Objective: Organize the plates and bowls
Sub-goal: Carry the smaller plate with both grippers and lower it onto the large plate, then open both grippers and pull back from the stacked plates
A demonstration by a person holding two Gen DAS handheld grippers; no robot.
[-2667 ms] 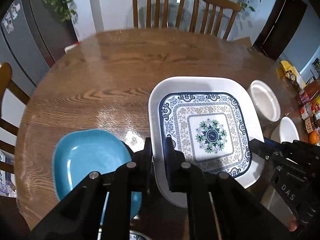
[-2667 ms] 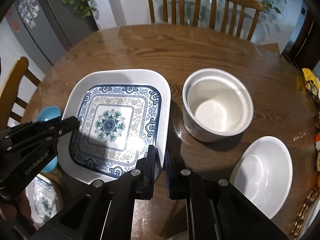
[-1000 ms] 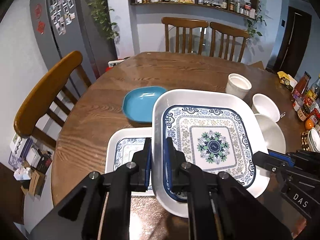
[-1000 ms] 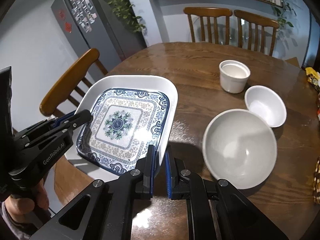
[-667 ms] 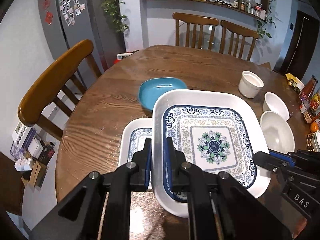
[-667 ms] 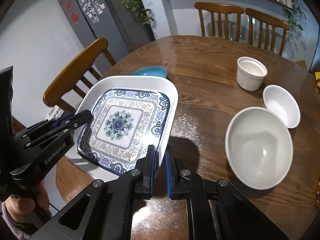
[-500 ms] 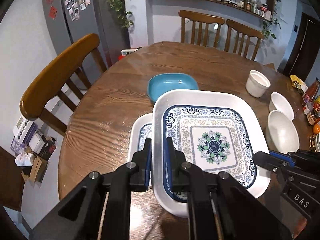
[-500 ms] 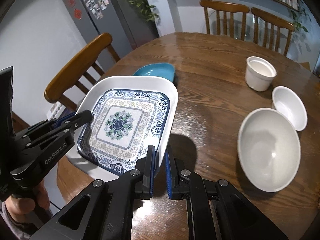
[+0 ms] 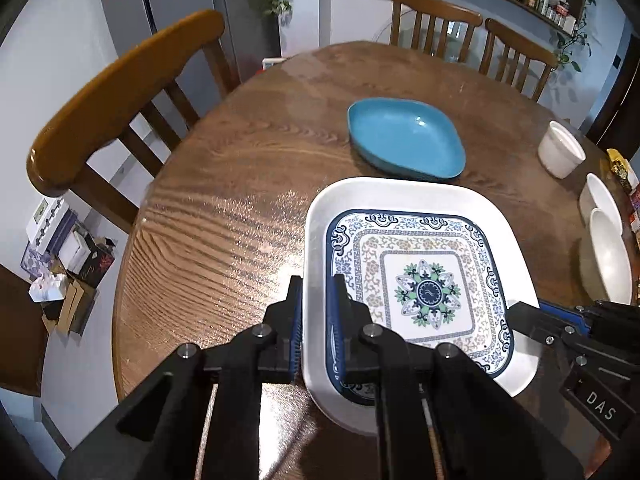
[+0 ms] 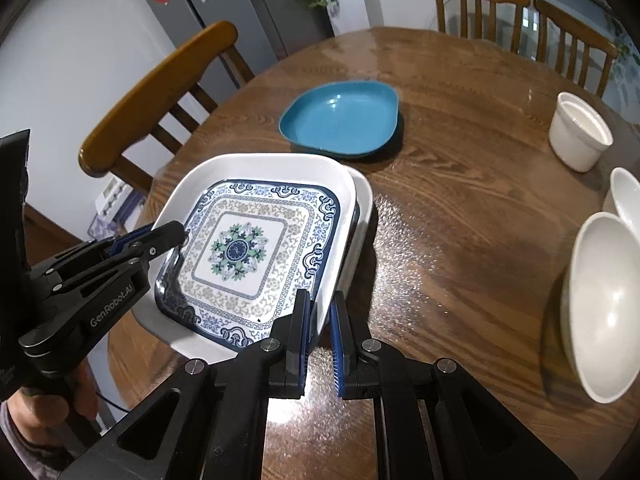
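A large square white plate with a blue and green pattern [image 9: 416,276] [image 10: 256,248] is held by both grippers. My left gripper [image 9: 316,312] is shut on its left rim; it also shows in the right wrist view [image 10: 176,236]. My right gripper [image 10: 320,320] is shut on its right rim; it also shows in the left wrist view [image 9: 520,312]. A second, smaller white plate [image 10: 362,200] lies right under it, mostly hidden. Whether the two plates touch I cannot tell. A blue plate [image 9: 404,138] [image 10: 340,120] lies on the table beyond.
A white cup [image 10: 580,136] [image 9: 560,152], a small white bowl [image 10: 624,196] and a large white bowl [image 10: 600,300] [image 9: 608,260] stand at the right of the round wooden table [image 9: 240,184]. Wooden chairs [image 9: 120,92] stand at the left and far side.
Both grippers carried the patterned plate left and toward the near table edge, over the smaller plate, which is now almost fully covered. The bowls and cup now sit further right in view.
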